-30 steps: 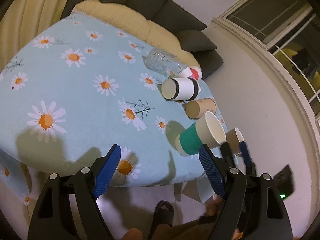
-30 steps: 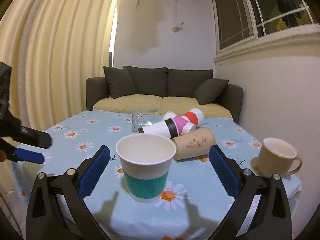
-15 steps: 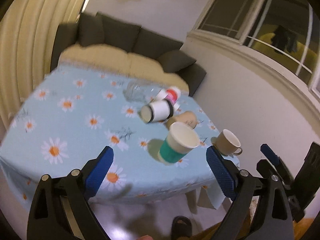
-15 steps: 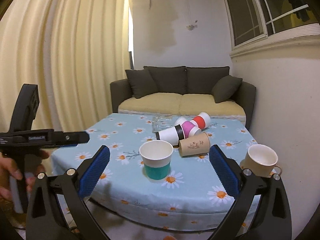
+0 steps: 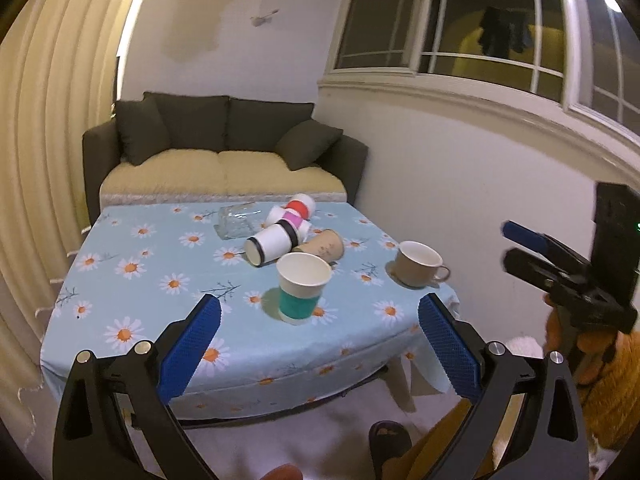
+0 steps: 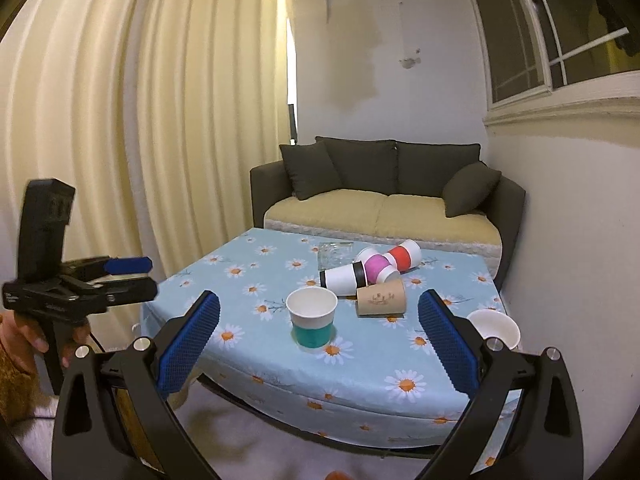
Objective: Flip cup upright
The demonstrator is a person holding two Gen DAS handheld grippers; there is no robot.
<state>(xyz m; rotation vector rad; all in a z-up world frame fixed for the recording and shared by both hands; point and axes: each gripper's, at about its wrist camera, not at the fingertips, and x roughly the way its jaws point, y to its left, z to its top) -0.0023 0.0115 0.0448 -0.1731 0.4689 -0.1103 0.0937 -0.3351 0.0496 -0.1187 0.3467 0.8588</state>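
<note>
A paper cup with a teal band (image 5: 303, 290) stands upright near the front edge of the daisy tablecloth (image 5: 152, 280); it also shows in the right wrist view (image 6: 312, 316). My left gripper (image 5: 320, 344) is open and empty, held back off the table's front edge. My right gripper (image 6: 319, 342) is open and empty too, also back from the table. Each gripper shows in the other's view: the right one at the right (image 5: 524, 248), the left one at the left (image 6: 124, 276).
Behind the teal cup lie a black-banded white cup (image 5: 272, 244), a brown paper cup (image 5: 322, 245), a pink-banded cup (image 5: 290, 220), a red-banded cup (image 5: 300, 206) and a glass jar (image 5: 236, 220). A beige mug (image 5: 418, 263) stands on the right. A sofa (image 5: 224, 160) is behind.
Both grippers have pulled back and up from the table; the cups now look smaller and farther. The teal cup stands where it was.
</note>
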